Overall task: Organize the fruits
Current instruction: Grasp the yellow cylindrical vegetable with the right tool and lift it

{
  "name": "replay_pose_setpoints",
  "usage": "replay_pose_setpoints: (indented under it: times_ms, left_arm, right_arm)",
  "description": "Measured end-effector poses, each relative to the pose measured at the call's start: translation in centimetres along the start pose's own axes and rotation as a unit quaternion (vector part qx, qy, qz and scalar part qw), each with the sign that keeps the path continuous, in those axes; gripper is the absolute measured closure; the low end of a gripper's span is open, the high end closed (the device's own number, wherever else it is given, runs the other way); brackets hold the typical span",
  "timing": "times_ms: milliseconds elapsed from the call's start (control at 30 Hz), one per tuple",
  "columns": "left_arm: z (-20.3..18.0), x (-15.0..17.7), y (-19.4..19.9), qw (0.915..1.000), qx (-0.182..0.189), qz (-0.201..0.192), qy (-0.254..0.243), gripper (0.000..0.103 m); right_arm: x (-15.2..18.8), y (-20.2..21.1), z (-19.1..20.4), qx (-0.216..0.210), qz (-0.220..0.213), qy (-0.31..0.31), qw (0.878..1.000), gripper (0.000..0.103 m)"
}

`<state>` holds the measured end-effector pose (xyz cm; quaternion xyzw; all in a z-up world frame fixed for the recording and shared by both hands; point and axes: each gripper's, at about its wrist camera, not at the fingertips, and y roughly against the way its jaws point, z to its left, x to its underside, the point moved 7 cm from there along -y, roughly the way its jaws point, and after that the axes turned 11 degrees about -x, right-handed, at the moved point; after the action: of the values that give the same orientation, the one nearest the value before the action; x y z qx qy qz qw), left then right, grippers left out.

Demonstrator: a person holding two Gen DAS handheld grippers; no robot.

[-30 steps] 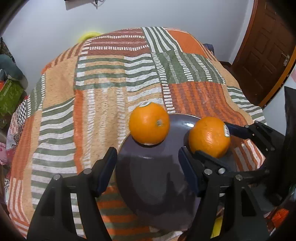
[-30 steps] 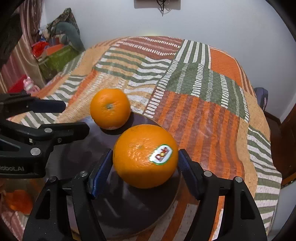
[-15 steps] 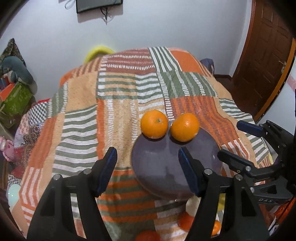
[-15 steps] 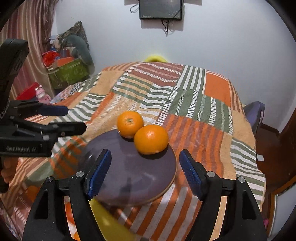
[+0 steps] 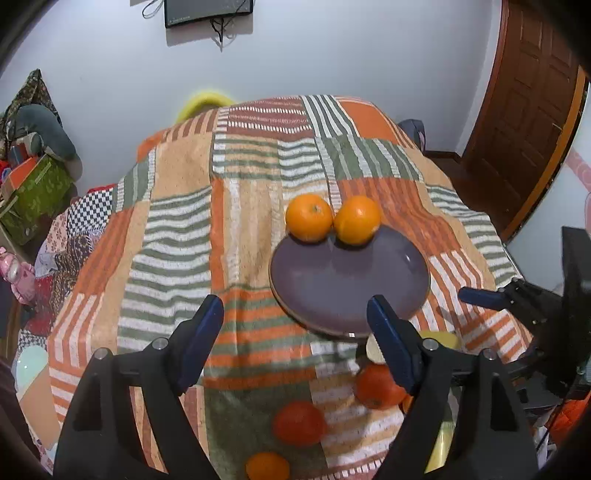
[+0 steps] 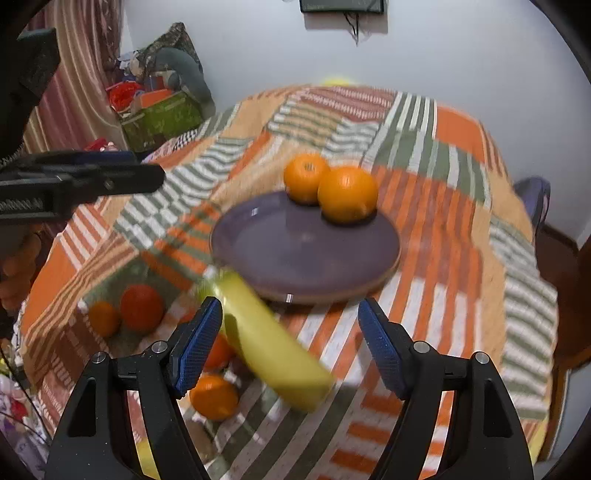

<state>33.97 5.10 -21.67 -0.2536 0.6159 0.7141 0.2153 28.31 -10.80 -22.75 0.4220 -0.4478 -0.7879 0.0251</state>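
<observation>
White wall (image 5: 351, 55), wall-mounted screen (image 5: 208, 11), brown wooden door (image 5: 532, 110).

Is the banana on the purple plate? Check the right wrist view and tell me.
No. The banana lies on the striped cloth beside the purple plate, which holds only two oranges.

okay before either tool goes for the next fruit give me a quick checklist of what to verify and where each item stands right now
1. Left tool free, nothing between its pads: ok.
2. Right tool free: ok.
3. Both oranges resting on the purple plate: ok.
4. Bare space left on the plate: ok.
5. Loose fruit on the cloth, such as the red fruit, in view: ok.
6. Yellow fruit identity and exact position: cannot tell, blurred.
</observation>
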Motion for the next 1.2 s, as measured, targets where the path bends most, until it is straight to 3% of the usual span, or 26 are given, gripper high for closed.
replay_pose_setpoints:
  times_ms: [167, 467, 533, 567, 633, 900, 1200]
  left_arm:
    - [-0.2, 1.4, -0.3, 0.9999, 0.009, 0.014, -0.001, 0.022]
    - [-0.3, 3.2, -1.6, 0.9992, 0.016, 0.035, 0.003, 0.022]
    - [-0.2, 3.5, -2.0, 0.9991, 0.017, 0.04, 0.004, 0.022]
    - [-0.2, 3.6, -2.2, 0.9989, 0.019, 0.043, 0.005, 0.022]
    - [-0.3, 3.8, -2.4, 0.9987, 0.021, 0.047, 0.006, 0.022]
    - [-0.9, 4.4, -1.9, 0.9988, 0.016, 0.047, -0.004, 0.022]
    - [-2.1, 5.3, 1.3, 0.9989, 0.027, 0.037, -0.011, 0.022]
  right_arm:
    - [1.8, -1.0, 0.0, -0.017, 0.027, -0.015, 0.999, 0.03]
    - [1.7, -2.5, 0.8, -0.041, 0.039, 0.006, 0.998, 0.031]
    - [1.6, -2.7, 0.8, -0.059, 0.038, 0.0, 0.998, 0.035]
    - [1.6, -2.8, 0.8, -0.074, 0.04, -0.004, 0.996, 0.042]
    - [1.7, -2.8, 0.8, -0.09, 0.04, -0.009, 0.995, 0.042]
    - [2.5, -1.9, 1.8, -0.056, 0.036, 0.031, 0.997, 0.053]
    - [3.9, 0.5, -0.2, -0.024, 0.043, -0.004, 0.999, 0.067]
